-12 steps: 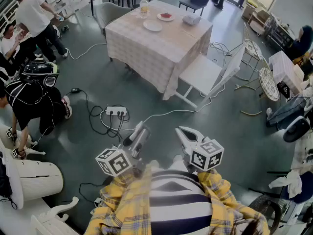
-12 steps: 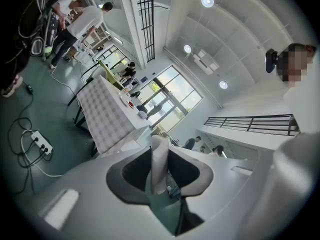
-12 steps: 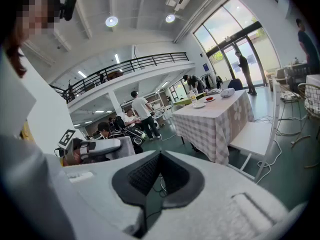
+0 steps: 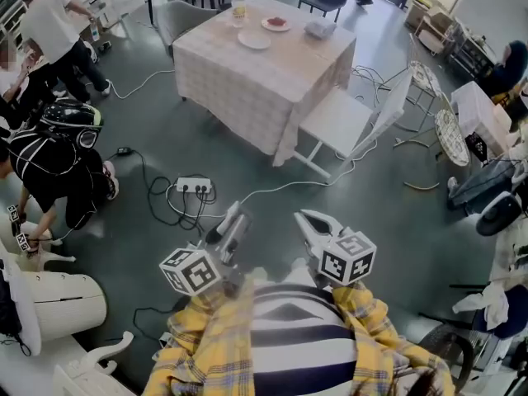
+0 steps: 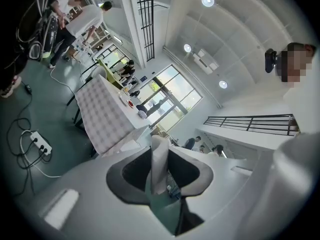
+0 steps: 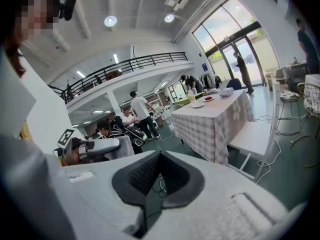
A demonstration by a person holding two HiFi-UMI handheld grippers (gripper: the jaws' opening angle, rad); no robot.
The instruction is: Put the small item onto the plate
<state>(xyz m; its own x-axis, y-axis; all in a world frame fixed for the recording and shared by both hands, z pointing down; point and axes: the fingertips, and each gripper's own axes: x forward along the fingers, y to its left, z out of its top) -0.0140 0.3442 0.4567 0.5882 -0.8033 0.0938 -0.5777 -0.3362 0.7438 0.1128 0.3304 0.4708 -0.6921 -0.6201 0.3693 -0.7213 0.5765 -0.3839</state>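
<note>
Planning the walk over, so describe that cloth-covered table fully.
The table stands some way off across the grey floor, draped in a pale checked cloth. On it: an empty white plate, a plate holding something red, a bottle, a pale bundle. A white bench stands beside it.

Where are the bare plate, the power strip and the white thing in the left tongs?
bare plate [image 4: 254, 41], head view, its middle.
power strip [image 4: 195, 187], head view, its top face.
white thing [image 5: 160, 159], left gripper view, its upright middle.
</note>
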